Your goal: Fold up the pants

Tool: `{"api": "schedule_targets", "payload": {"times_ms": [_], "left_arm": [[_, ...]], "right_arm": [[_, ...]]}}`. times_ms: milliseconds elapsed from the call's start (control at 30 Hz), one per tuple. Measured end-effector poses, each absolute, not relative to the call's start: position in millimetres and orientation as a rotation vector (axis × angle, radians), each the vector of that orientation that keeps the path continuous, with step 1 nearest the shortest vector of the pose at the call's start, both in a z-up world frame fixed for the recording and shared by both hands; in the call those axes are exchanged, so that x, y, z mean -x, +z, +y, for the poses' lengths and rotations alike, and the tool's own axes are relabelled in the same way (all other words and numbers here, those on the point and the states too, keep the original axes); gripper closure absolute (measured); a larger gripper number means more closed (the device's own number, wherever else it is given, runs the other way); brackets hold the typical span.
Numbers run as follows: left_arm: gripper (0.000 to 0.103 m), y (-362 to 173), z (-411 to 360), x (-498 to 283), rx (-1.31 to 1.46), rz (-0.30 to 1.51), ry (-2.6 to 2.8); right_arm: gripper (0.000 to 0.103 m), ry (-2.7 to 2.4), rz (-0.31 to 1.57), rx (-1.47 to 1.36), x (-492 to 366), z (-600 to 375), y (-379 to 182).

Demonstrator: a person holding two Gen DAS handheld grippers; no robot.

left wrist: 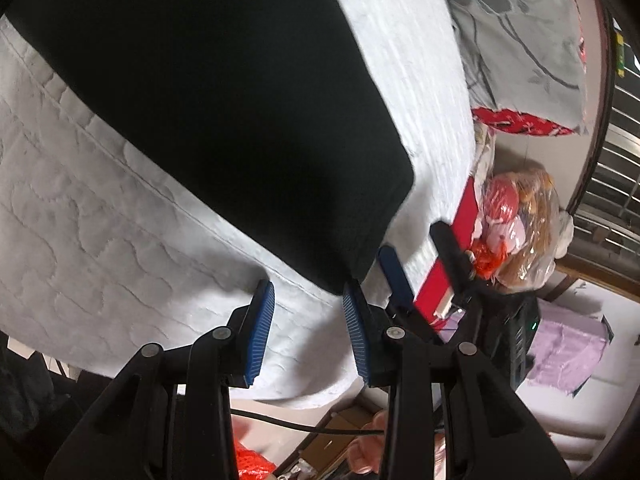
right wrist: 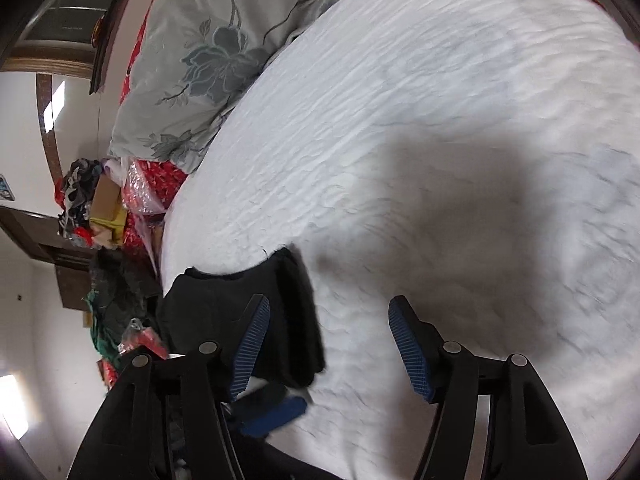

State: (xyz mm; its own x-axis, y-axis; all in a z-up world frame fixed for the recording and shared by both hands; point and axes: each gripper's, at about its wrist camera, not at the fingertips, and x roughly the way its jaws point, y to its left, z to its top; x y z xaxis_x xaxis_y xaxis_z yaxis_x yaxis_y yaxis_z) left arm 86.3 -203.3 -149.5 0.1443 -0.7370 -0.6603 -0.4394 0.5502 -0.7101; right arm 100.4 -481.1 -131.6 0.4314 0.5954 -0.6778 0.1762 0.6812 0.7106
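A bed [right wrist: 400, 100] with a white quilted cover fills most of both views. In the right wrist view a grey floral pillow [right wrist: 208, 52] lies at 11 o'clock, with a white wall [right wrist: 24, 128] and dark wooden trim [right wrist: 44, 120] at 9 o'clock. In the left wrist view a metal window grille [left wrist: 612, 168] stands at 3 o'clock, a clear plastic bag [left wrist: 520, 220] just beside the bed's red edge [left wrist: 440, 276].

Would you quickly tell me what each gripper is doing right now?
Left gripper: open, empty, beside the black pants.
Right gripper: open, holding nothing, above the white mattress.
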Motion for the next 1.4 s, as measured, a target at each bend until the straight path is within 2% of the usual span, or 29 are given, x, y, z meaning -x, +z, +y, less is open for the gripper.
{"api": "schedule_targets", "payload": {"times_ms": [167,267,600,667,733,800,833,900,933,967,1067,1400], "left_arm": [[0.070,-155,-204,-93,1.085,1.475,-0.276],[0.070,-155,-209,-96,1.071,1.464,-0.277],[0.070,-157,-216,-100,1.065,1.440,-0.278],[0.070,-156,-218,-100,1.057,1.437,-0.271],[0.070,-154,-221,-100,1.045,1.434,-0.261],[0.069,-151,-225,-102,1.024,1.431,-0.256],[0.068,-150,-227,-103,1.014,1.433,-0.258],[0.069,-150,-229,-107,1.010,1.446,-0.279],[0.072,-151,-229,-108,1.017,1.446,-0.284],[0.083,-152,-228,-111,1.021,1.457,-0.301],[0.089,-159,-219,-109,1.071,1.496,-0.347],[0.089,-160,-204,-107,1.146,1.492,-0.375]], "right_arm": [[0.037,0.362,1.172,-0.825,-135,-461,-143],[0.032,0.418,1.181,-0.810,-150,-449,-143],[0.032,0.591,1.269,-0.774,-182,-419,-148],[0.037,0.600,1.272,-0.735,-183,-416,-147],[0.056,0.580,1.261,-0.695,-182,-414,-145],[0.069,0.547,1.265,-0.676,-182,-416,-148],[0.075,0.537,1.267,-0.678,-181,-417,-150],[0.080,0.525,1.262,-0.684,-180,-421,-151],[0.082,0.517,1.256,-0.689,-179,-422,-151],[0.082,0.510,1.251,-0.689,-178,-423,-150],[0.083,0.489,1.231,-0.662,-175,-419,-143],[0.079,0.441,1.249,-0.679,-167,-419,-141]]}}
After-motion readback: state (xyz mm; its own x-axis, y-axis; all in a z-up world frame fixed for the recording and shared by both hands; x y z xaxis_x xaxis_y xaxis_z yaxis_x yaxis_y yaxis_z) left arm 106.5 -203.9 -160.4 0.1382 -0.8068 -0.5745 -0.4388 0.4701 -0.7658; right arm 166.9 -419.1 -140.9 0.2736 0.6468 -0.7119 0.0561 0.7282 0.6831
